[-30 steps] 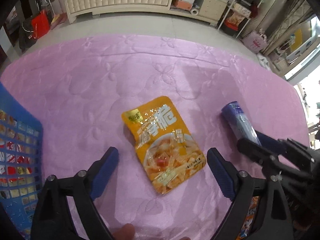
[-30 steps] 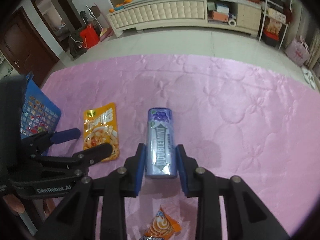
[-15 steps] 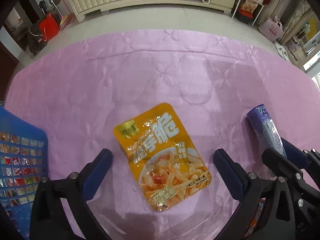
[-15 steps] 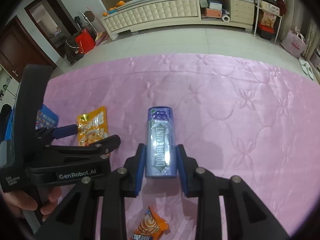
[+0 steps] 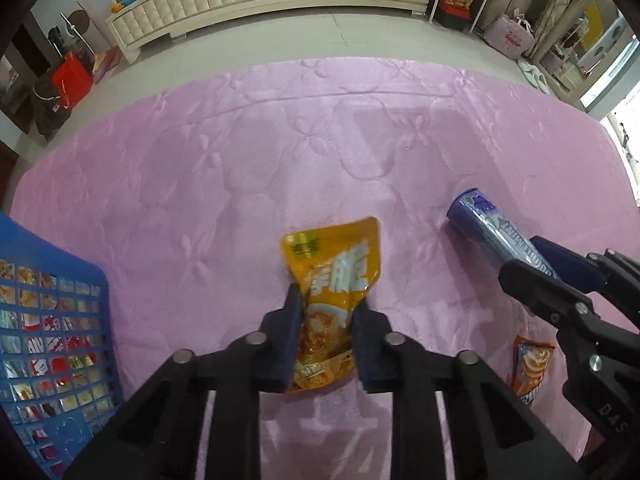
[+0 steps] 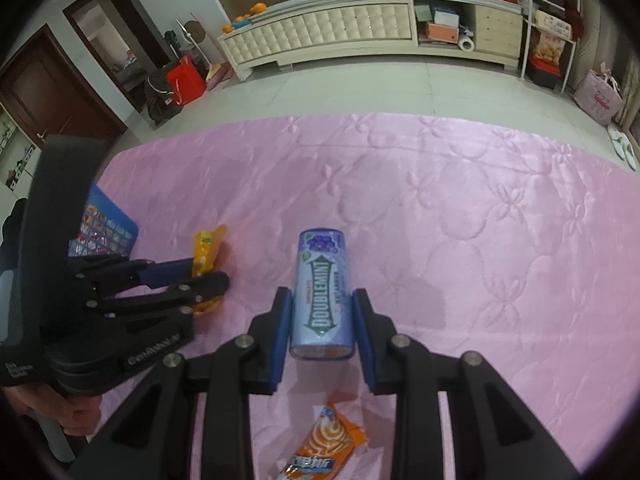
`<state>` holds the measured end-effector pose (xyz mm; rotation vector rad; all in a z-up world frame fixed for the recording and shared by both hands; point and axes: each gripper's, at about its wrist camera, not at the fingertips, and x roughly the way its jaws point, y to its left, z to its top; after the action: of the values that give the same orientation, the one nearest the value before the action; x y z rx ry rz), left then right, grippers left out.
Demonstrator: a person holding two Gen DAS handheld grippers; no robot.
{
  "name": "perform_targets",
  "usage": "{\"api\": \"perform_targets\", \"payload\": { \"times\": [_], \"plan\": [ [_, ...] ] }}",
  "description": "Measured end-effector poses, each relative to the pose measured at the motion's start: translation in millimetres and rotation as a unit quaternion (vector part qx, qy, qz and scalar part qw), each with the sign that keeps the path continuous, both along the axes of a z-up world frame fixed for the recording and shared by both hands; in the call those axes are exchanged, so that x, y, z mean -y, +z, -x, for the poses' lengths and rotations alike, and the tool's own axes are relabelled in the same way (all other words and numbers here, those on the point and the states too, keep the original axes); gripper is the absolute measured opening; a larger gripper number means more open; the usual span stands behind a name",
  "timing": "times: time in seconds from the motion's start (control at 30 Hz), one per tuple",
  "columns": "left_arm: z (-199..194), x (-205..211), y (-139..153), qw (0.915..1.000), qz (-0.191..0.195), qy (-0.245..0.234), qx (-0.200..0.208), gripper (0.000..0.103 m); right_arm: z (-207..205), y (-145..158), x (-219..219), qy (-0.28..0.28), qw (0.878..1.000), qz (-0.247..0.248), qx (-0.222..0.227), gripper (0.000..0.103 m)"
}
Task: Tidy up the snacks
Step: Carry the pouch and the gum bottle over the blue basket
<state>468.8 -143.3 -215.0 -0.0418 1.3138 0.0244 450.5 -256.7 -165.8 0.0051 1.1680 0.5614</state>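
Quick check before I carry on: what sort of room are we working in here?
Most likely a home living room: a long cream tufted cabinet along the far wall, a wooden door, and a pink quilted cover spread as the work surface.

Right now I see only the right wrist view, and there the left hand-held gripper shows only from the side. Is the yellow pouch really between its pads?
Observer: Yes. In the left wrist view the left hand-held gripper is shut on the yellow pouch, and the pouch's lower half is squeezed narrow between the pads.
Operator: And the blue basket? That gripper hides most of it from me.
Observer: The blue basket stands at the left edge of the left wrist view, apart from the pouch. Many packets show through its grid wall.
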Motion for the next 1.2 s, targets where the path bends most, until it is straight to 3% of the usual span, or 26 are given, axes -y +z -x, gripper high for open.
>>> {"api": "perform_targets", "payload": {
  "times": [0.3,0.73,1.2],
  "plan": [
    [35.8,-16.4,16.9,0.9991,0.028,-0.012,0.03,0.014,21.9,12.6,-0.4,0.001,1.0,-0.011,-0.003,0.035],
    [108.1,-17.5,107.8,0.9885,0.05,-0.063,0.128,0.014,95.6,109.1,-3.1,0.002,0.998,-0.008,0.07,0.035],
    [191.0,-93.0,178.4,0.9784,0.056,-0.036,0.196,0.014,160.5,172.2,-51.6,0.029,0.994,-0.029,0.106,0.035]
  ]
}}
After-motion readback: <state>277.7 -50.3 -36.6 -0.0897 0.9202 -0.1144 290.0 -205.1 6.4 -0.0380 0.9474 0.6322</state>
